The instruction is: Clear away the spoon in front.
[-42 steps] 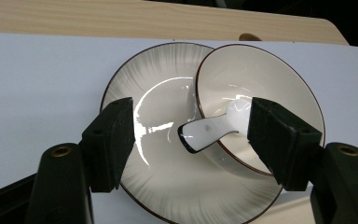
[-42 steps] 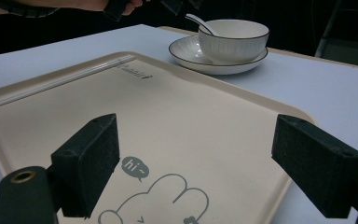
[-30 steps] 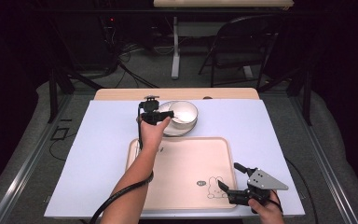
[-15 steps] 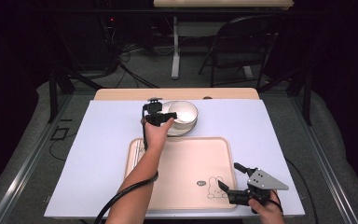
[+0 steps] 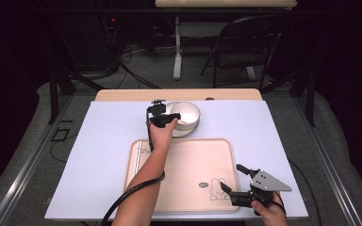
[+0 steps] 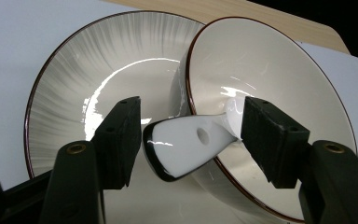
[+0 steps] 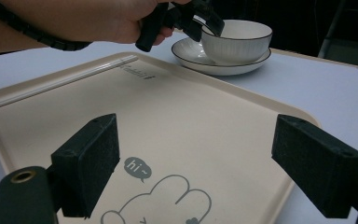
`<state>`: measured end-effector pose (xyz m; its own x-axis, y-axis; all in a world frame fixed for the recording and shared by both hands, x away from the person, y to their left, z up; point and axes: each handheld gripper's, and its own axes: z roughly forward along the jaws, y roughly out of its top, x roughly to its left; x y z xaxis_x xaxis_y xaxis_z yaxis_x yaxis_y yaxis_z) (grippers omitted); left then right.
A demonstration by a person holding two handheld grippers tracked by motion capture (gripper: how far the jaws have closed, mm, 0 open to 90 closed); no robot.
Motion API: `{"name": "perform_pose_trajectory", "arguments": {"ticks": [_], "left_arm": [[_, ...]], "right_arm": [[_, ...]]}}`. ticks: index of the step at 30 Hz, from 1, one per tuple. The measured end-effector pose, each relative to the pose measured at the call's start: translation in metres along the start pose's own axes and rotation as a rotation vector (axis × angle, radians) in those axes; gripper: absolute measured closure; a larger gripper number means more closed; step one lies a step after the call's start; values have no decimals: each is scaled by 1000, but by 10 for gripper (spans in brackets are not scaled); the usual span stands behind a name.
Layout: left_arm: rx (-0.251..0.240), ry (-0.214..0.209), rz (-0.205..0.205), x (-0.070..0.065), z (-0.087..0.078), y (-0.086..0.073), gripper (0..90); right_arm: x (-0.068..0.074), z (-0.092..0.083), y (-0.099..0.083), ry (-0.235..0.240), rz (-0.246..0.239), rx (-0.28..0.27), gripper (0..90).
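Observation:
A white bowl (image 5: 187,114) stands on a ribbed plate (image 5: 181,132) at the back of the white table. A white ceramic spoon's handle (image 6: 186,144) sticks out over the rim of the bowl (image 6: 270,79), above the plate (image 6: 98,74). My left gripper (image 5: 172,117) reaches in at the bowl's left rim. Its jaws have just been closing, and the handle lies between the pads with a thin gap still showing on the left. My right gripper (image 5: 232,177) rests open over the tray's near right corner, nothing between its jaws.
A beige tray (image 5: 184,165) with a rabbit drawing lies on the near half of the table, bare. Bowl (image 7: 235,39) and plate (image 7: 191,51) stand just behind its far edge. A folding chair (image 5: 238,52) and desk legs stand beyond the table.
The left hand has sunk a little toward the bowl's rim, bringing its jaws around the spoon handle. The right gripper has stayed in place.

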<state>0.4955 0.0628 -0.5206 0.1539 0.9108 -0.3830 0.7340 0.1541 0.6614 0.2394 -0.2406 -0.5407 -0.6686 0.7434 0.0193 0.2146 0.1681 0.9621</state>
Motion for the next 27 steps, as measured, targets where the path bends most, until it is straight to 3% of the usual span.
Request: {"name": "perform_pose_trajectory", "arguments": {"ticks": [2,9,13,27], "left_arm": [[-25,-17,14,-1,2,-1,390],[-28,-18,38,-3,5,-1,393],[-37,16,55,-2,7,-2,405],[-40,-2,54,-2,6,-1,536]], "right_arm": [[0,0,0,-1,1,0,143],[1,0,0,2,-1,1,143],[1,0,0,3,-1,0,144],[1,0,0,4,-4,0,144]]}}
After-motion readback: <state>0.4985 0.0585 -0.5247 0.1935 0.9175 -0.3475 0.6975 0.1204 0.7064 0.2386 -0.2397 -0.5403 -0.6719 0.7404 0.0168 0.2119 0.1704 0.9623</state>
